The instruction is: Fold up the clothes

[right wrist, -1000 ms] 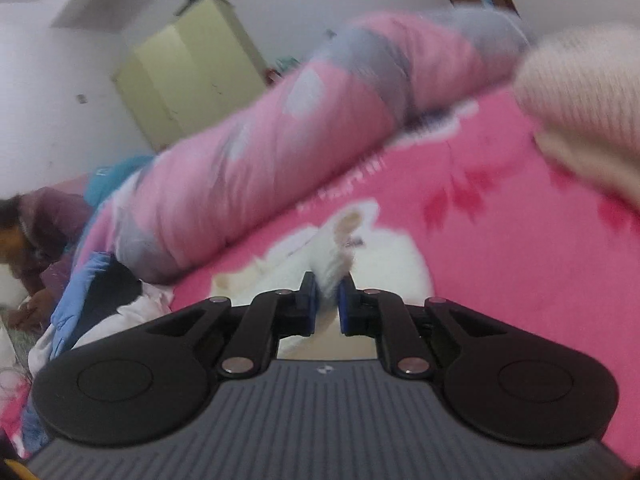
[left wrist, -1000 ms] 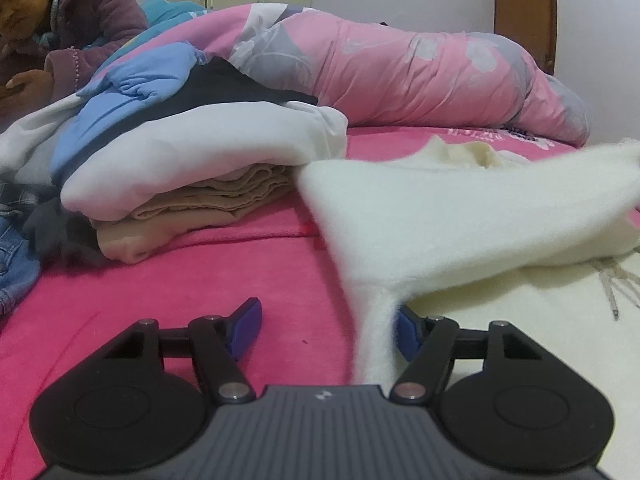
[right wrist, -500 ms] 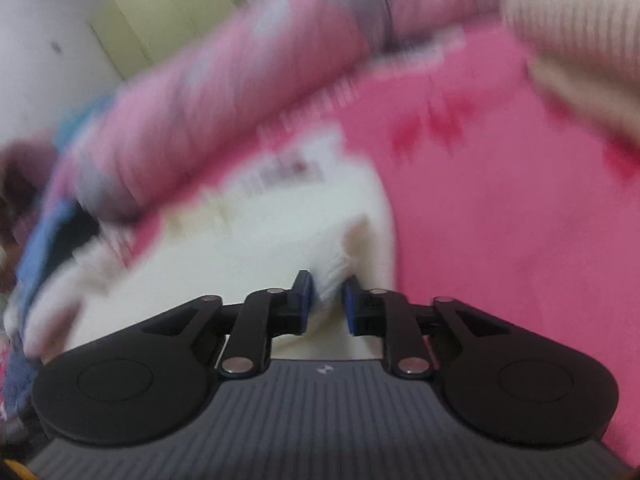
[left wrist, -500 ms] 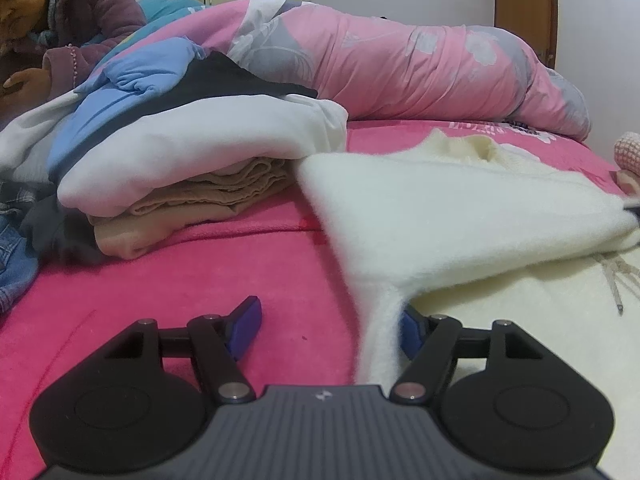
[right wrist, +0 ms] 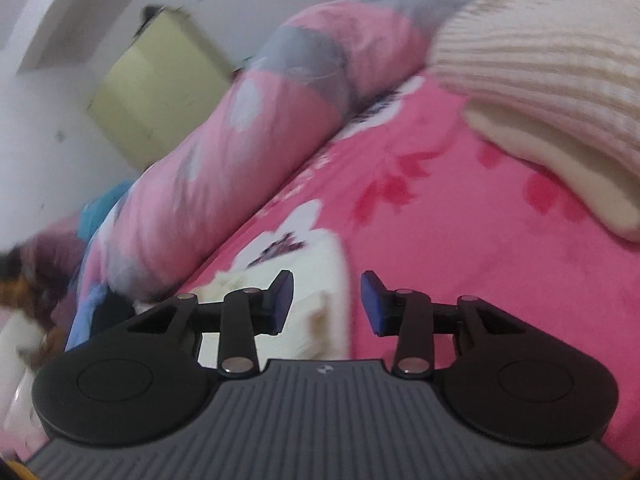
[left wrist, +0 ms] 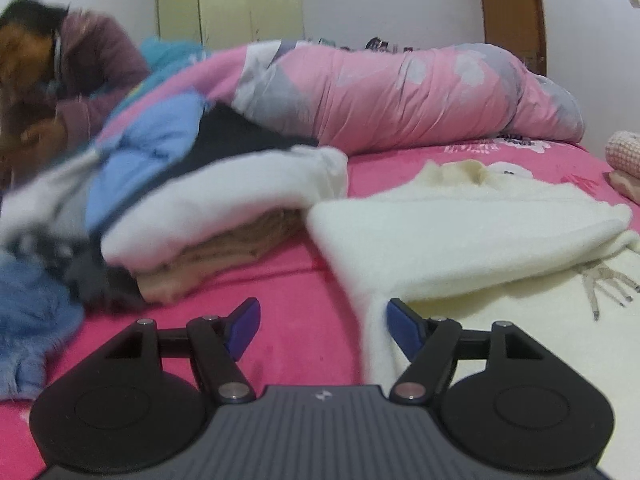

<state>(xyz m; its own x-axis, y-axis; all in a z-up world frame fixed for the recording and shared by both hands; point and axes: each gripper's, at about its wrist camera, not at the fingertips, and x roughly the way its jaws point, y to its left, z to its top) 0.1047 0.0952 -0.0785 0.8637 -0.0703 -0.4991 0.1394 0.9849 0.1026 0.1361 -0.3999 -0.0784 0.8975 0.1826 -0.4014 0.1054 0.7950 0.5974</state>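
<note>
cream fleece garment (left wrist: 460, 236), folded, flat on bed (left wrist: 304, 296)

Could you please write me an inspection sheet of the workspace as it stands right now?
Surface: pink bedspread, floral print on the right wrist view.
Job's things: cream fleece garment lying partly folded on the bed.
Clutter: clothes pile to the left; knitted cream item on the far side.
Grippers: left tongs open, garment edge between the fingers; right tongs open, holding nothing.
Cables: nothing seen.
Surroundings: rolled pink quilt, yellow-green wardrobe, wooden headboard, a person beside the bed.
</note>
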